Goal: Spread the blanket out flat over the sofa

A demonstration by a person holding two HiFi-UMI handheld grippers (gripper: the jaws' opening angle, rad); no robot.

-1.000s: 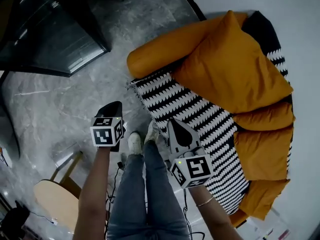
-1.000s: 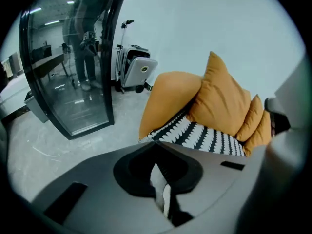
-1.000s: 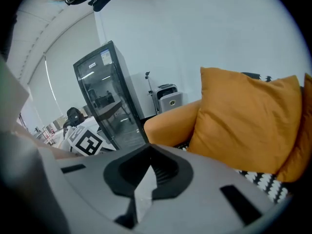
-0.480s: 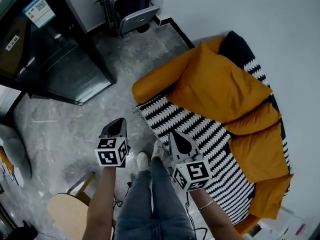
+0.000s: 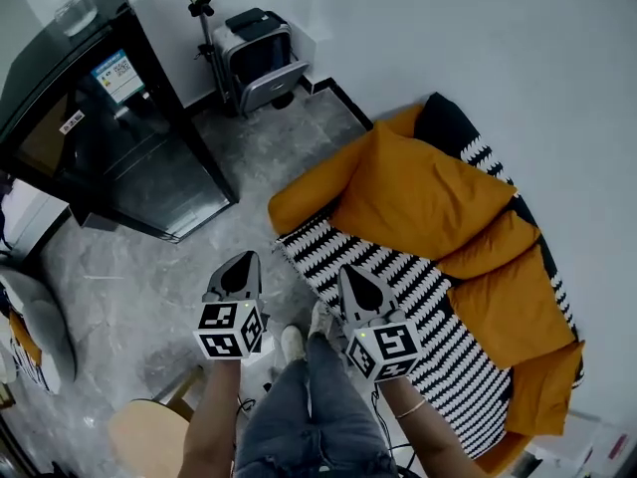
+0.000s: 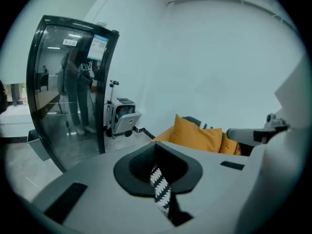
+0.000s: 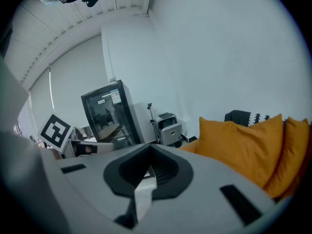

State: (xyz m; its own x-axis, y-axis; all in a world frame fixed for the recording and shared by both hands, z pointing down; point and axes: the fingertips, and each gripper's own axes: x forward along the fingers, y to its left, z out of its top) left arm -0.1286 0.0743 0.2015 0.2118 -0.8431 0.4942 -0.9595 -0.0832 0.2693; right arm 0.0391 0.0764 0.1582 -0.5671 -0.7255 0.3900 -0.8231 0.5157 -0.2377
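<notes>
The black-and-white zigzag blanket (image 5: 398, 287) lies spread along the seat of the orange sofa (image 5: 309, 192), running under the orange cushions (image 5: 418, 192) and up the back. My left gripper (image 5: 243, 261) hangs over the floor just left of the blanket's front corner, jaws shut and holding nothing. My right gripper (image 5: 351, 272) hovers over the blanket's front edge, also shut and holding nothing. In the left gripper view a thin strip of the blanket (image 6: 160, 189) shows through the slit of the left gripper (image 6: 156, 150). The right gripper (image 7: 149, 152) shows only a pale strip.
A dark glass-door cabinet (image 5: 109, 137) stands at the left, with a silver case (image 5: 261, 53) and a stand (image 5: 204, 13) by the wall. A round wooden stool (image 5: 149, 436) sits near my legs (image 5: 309, 406). A black cushion (image 5: 443, 122) tops the sofa back.
The head view has lifted, bringing the cabinet, case and wall into sight. Both grippers sit lower in the picture, still side by side and shut. The blanket has not moved.
</notes>
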